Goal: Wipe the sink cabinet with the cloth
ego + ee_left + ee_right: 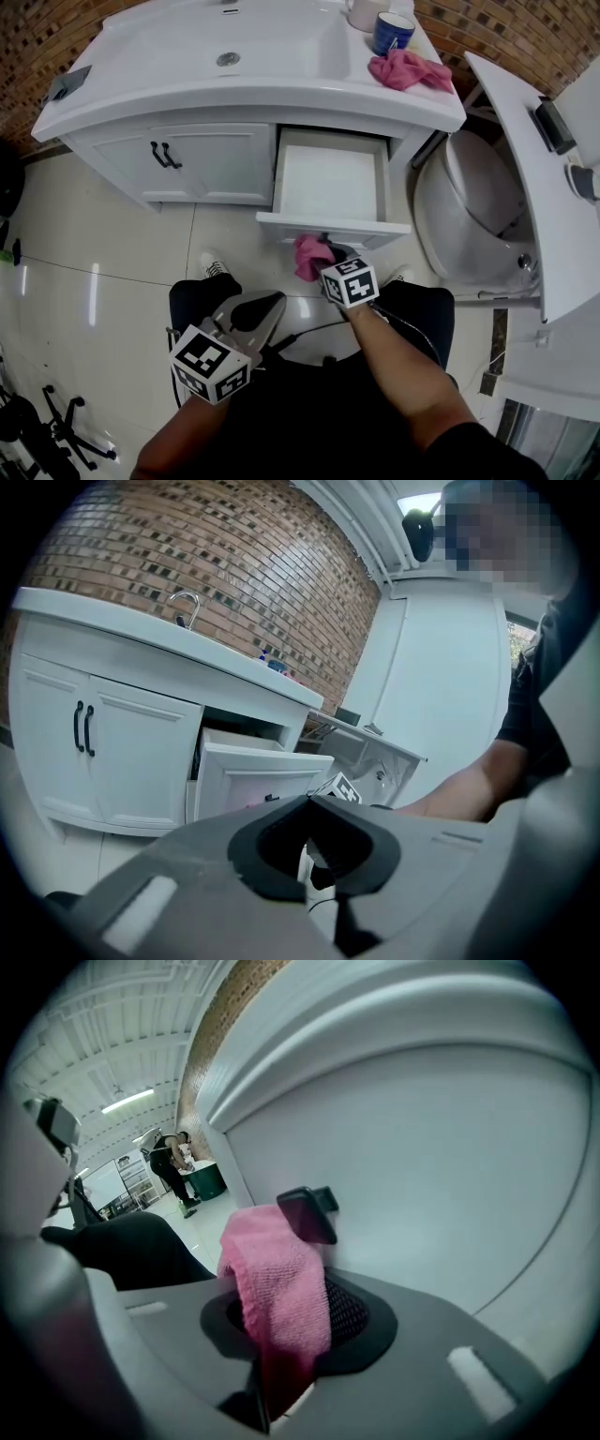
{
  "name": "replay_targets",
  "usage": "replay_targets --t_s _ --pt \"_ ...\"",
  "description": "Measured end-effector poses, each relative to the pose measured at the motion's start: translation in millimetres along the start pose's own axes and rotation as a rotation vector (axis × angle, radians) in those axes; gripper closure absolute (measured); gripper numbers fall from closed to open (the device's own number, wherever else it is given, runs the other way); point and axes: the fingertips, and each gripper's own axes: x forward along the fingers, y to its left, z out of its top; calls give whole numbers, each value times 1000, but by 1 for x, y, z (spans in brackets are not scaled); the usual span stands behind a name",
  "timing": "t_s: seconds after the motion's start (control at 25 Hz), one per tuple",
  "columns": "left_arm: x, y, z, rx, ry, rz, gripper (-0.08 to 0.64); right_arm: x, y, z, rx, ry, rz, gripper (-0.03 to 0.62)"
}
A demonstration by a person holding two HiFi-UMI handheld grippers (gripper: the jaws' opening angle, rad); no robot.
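Right tongs (286, 1335) grip pink cloth (274, 1274) at drawer front (422, 1176); left tongs (309, 803) closed.

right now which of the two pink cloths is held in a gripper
The pink cloth low by the open drawer, clamped in the right gripper. The other cloth lies loose on the countertop beside the blue mug.

Bright, even indoor light. Glare streaks on floor (94, 295); ceiling tube light (128, 1101) in right gripper view. Strong fisheye, black corners in both gripper views; near jaws soft
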Motion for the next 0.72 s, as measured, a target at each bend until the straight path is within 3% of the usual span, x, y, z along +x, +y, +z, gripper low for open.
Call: replay_targets --t_s 0.44,0.72 --pt "3 -4 -2 15 21 -6 555 -40 -48 -23 158 10 -113 499" --pt "8 -8 -3 17 26 -16 555 -74 -77 -26 200 -8 -175 499"
